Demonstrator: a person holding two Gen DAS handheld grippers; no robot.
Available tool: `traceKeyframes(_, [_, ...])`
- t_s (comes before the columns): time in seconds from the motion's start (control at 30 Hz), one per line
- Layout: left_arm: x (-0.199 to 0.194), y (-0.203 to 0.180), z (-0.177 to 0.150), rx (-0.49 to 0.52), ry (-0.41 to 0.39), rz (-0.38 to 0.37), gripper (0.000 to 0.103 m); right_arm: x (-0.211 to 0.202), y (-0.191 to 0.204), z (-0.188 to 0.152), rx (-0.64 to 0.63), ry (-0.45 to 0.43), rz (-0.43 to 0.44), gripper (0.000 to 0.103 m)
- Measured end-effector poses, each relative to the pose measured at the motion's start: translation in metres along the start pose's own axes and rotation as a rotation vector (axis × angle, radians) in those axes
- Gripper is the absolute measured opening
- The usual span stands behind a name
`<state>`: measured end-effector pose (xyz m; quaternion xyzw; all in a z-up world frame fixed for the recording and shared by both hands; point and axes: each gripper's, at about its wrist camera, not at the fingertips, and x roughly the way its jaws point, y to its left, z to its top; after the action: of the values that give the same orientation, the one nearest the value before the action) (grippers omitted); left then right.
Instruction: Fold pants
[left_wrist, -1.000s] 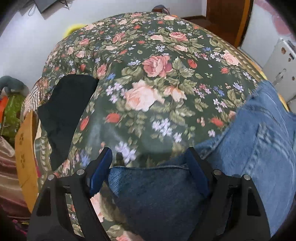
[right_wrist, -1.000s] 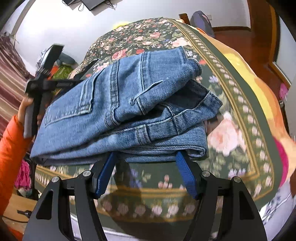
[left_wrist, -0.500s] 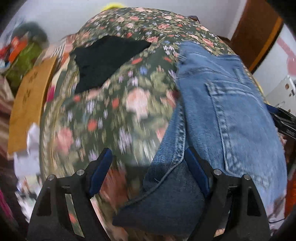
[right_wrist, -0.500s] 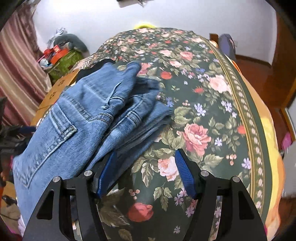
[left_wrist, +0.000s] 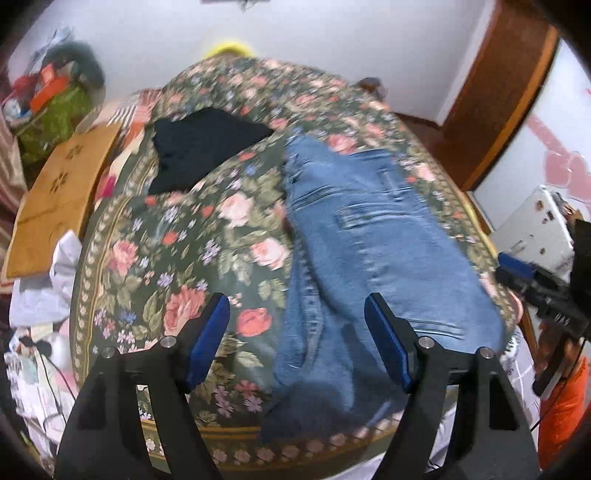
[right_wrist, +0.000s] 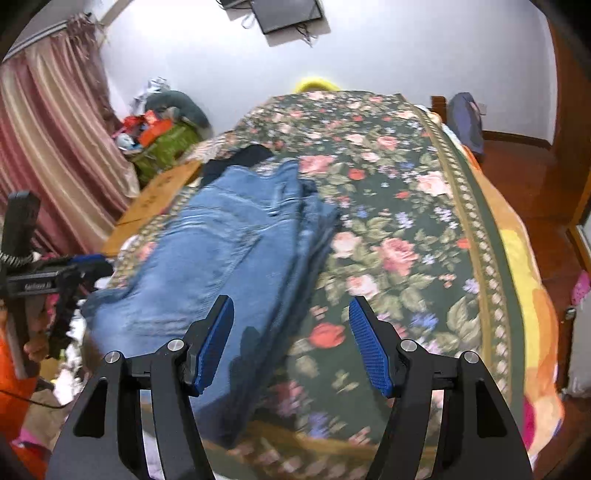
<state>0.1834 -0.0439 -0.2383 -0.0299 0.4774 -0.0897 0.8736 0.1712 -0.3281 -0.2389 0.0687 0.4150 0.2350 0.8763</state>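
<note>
Both grippers hover w/ jaws apart above folded jeans (left_wrist: 369, 236).

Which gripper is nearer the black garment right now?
Left, likely. The black garment lies ahead-left of the left gripper; from the right gripper it sits beyond the jeans.

Pants (left_wrist: 369, 236) on bed (left_wrist: 177, 266) nr front edge; dark garment (left_wrist: 199, 147) behind, to left.

**Folded jeans on the bed**

The blue denim pants (left_wrist: 373, 236) (right_wrist: 236, 254) lie folded in a long stacked bundle on the floral bed cover, a back pocket and seams facing up. One end hangs slightly over the bed's near edge. Both views are motion-blurred.
</note>
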Motion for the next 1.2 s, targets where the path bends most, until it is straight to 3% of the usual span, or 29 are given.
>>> traceKeyframes(0.03, [-0.002,-0.006,-0.002,0.027,0.0,-0.016,0.068,-0.001,0.005,-0.004,0.006,0.001,0.026,0.062])
traceKeyframes(0.13, [0.012,-0.025,-0.011,0.119,0.05,-0.014,0.042,0.008,0.014,-0.016,0.011,0.024,0.066,0.055])
traceKeyframes(0.17, [0.02,-0.027,-0.015,0.132,0.071,0.004,0.033,0.013,0.017,-0.021,0.006,0.04,0.067,0.045])
traceKeyframes(0.2, [0.026,-0.028,-0.019,0.142,0.078,0.023,0.033,0.02,0.019,-0.025,0.0,0.061,0.064,0.035])
traceKeyframes(0.23, [0.029,-0.027,-0.023,0.149,0.068,0.029,0.034,0.027,0.02,-0.03,0.002,0.08,0.074,0.032])
traceKeyframes(0.47, [0.028,-0.016,-0.013,0.13,0.083,0.006,0.034,0.028,0.02,-0.032,-0.028,0.115,0.065,0.029])
traceKeyframes(0.57, [0.024,-0.012,0.007,0.168,0.037,0.135,0.032,0.019,0.015,-0.016,-0.02,0.104,0.066,0.029])
traceKeyframes(0.6, [0.024,-0.009,0.014,0.166,0.031,0.138,0.032,0.016,0.014,-0.009,-0.02,0.082,0.061,0.029])
traceKeyframes(0.83, [0.04,-0.001,0.073,0.19,-0.012,0.069,0.033,0.033,0.004,0.055,-0.041,-0.019,0.001,0.046])
traceKeyframes(0.9, [0.058,0.004,0.091,0.168,0.004,0.045,0.04,0.048,0.002,0.07,-0.055,-0.015,0.005,0.046])
traceKeyframes(1.13, [0.141,0.015,0.132,0.14,0.142,-0.046,0.04,0.124,-0.011,0.11,-0.06,0.031,0.033,0.046])
traceKeyframes(1.17, [0.147,0.015,0.134,0.14,0.157,-0.062,0.04,0.137,-0.015,0.112,-0.055,0.051,0.027,0.045])
traceKeyframes(1.2, [0.153,0.014,0.136,0.139,0.165,-0.08,0.04,0.146,-0.017,0.113,-0.049,0.068,0.026,0.037])
